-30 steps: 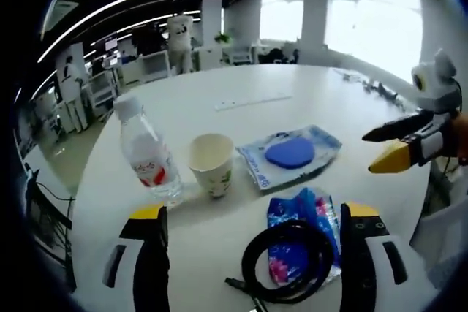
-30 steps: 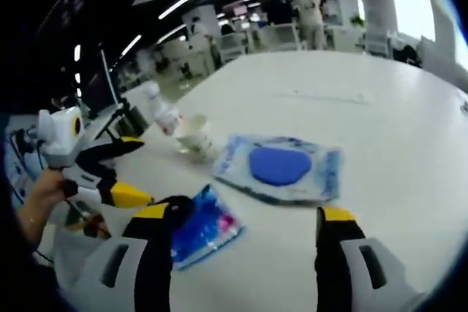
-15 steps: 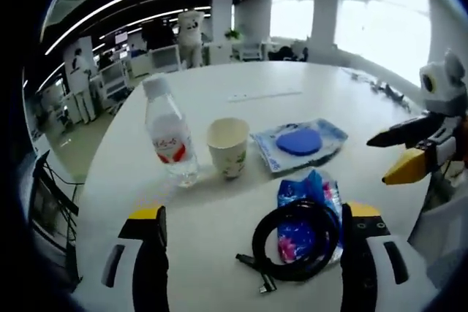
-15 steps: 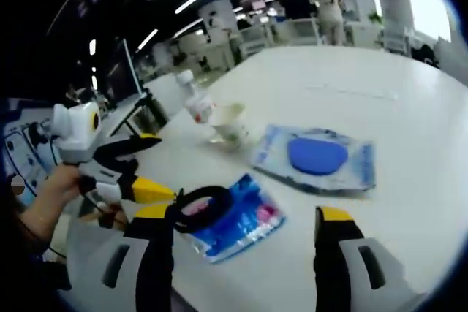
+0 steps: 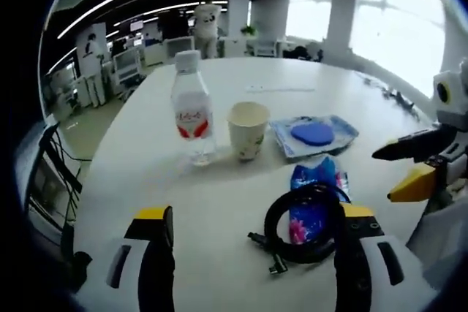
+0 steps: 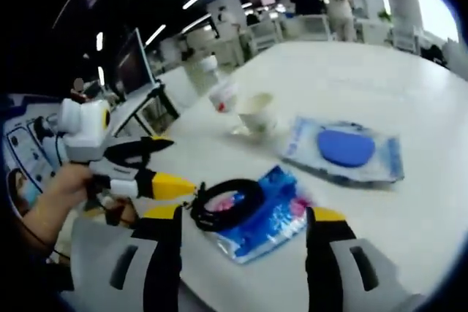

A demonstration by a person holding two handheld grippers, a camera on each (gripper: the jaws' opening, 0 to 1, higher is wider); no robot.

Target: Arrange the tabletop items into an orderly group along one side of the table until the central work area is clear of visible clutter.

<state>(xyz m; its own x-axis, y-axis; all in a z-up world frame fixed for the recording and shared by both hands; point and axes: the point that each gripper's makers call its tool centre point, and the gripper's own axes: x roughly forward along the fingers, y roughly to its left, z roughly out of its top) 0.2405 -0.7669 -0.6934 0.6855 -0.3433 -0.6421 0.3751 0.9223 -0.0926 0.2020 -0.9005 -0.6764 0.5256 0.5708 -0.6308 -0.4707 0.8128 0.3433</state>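
We are hovering both tools, left [image 5: 248, 253] and right [image 6: 241, 253], jaws wide and empty; the coiled cable [image 5: 303, 222] is lying on the blue packet [image 5: 314, 188] near the tabletop [image 5: 146, 180] edge, likely next grasp

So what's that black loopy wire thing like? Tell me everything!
The black cable is coiled into a round loop, thick and rubbery-looking, lying flat on the white table. Most of the loop rests on top of a shiny blue packet with pink marks. One loose end with a small plug pokes out onto the bare table. In the right gripper view it sits just ahead of the jaws; neither gripper touches it.
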